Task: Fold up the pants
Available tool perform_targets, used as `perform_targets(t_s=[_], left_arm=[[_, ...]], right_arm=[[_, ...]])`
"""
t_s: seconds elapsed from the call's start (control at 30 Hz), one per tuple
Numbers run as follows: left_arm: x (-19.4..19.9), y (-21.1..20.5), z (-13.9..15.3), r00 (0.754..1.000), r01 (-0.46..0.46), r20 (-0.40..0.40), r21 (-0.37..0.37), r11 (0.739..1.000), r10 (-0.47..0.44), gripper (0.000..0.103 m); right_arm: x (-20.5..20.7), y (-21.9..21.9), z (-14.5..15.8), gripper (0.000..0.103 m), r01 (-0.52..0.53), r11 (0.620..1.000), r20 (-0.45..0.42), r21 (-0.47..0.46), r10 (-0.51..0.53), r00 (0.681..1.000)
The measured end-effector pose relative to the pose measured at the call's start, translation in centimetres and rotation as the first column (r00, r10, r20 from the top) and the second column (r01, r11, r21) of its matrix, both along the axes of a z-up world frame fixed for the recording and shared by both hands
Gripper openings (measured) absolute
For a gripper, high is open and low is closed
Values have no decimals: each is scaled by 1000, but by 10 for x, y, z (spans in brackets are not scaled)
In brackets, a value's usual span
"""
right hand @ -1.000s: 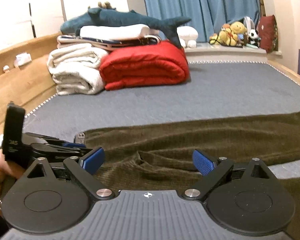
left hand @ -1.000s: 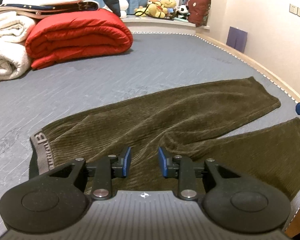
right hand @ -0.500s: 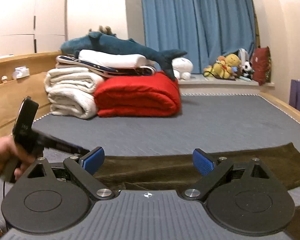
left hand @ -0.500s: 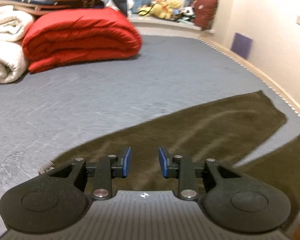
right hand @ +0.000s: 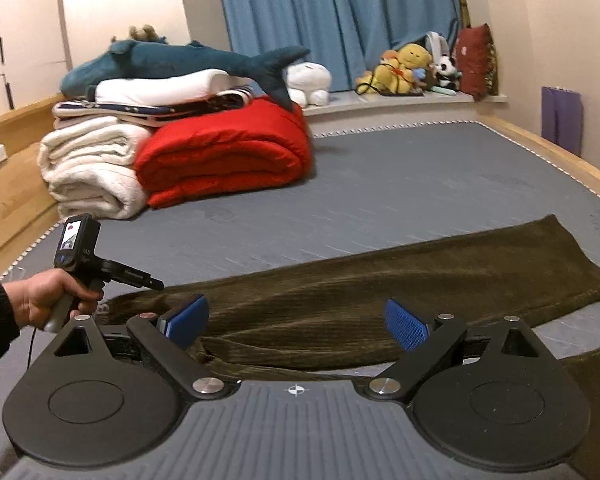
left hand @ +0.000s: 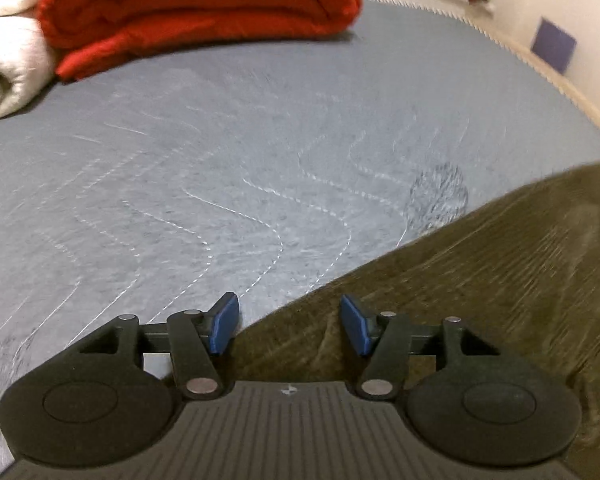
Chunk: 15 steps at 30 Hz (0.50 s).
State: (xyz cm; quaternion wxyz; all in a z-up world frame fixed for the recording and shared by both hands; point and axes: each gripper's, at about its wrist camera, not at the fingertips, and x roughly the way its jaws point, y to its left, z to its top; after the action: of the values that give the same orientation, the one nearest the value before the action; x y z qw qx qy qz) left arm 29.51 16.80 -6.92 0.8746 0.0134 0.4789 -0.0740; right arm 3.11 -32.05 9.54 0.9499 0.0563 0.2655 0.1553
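Observation:
Dark olive corduroy pants (right hand: 380,284) lie spread flat on the grey bed (right hand: 380,184), one leg reaching right toward the bed's edge. In the left wrist view the pants (left hand: 480,264) fill the lower right, and my left gripper (left hand: 288,322) hovers low over their far edge near the waist end, its jaws opening, pads clear of the cloth. In the right wrist view the left gripper (right hand: 158,284) shows at the left, held by a person's hand (right hand: 50,296). My right gripper (right hand: 296,320) stands wide open above the pants with nothing between its blue pads.
A folded red quilt (right hand: 228,152) and white blankets (right hand: 88,168) are stacked at the bed's far left, with a plush shark (right hand: 172,60) on top. Soft toys (right hand: 412,68) line the window ledge. A wooden bed frame (right hand: 540,148) runs along the right edge.
My left gripper swept left and downward to the pants' far edge by the waist, and its jaws have spread wider. The right gripper's view rose slightly, then dipped; its jaws are unchanged.

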Motion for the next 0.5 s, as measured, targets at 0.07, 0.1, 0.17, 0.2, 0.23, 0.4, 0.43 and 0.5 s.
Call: perform_targets(t_s=[0.07, 0.1, 0.17, 0.2, 0.23, 0.4, 0.43, 0.5], left_arm=[[6, -1, -11, 998, 36, -51, -31, 999, -37, 68], [7, -1, -14, 997, 50, -56, -40, 998, -52, 69], [7, -1, -12, 997, 61, -54, -32, 998, -63, 60], [5, -1, -9, 996, 67, -54, -50, 996, -70, 40], [3, -3, -6, 996, 74, -49, -50, 996, -76, 33], [-41, -23, 26, 994, 106, 23, 90, 990, -109, 8], [-55, -26, 35, 993, 104, 40, 93, 990, -109, 8], [-89, -35, 56, 986, 133, 83, 111, 985, -143, 7]], right_arm=[[3, -1, -6, 96, 15, 1000, -17, -16, -15, 1000], [5, -2, -9, 96, 20, 1000, -26, -22, -21, 999], [8, -5, -14, 96, 35, 999, -42, -33, -37, 998], [10, -7, -16, 96, 42, 998, -46, -37, -44, 998], [12, -8, -17, 96, 47, 998, -47, -44, -50, 998], [32, -23, -27, 95, 123, 983, -78, -139, -135, 988], [39, -30, -31, 95, 144, 979, -104, -148, -160, 982], [48, -44, -41, 92, 173, 975, -170, -139, -195, 966]])
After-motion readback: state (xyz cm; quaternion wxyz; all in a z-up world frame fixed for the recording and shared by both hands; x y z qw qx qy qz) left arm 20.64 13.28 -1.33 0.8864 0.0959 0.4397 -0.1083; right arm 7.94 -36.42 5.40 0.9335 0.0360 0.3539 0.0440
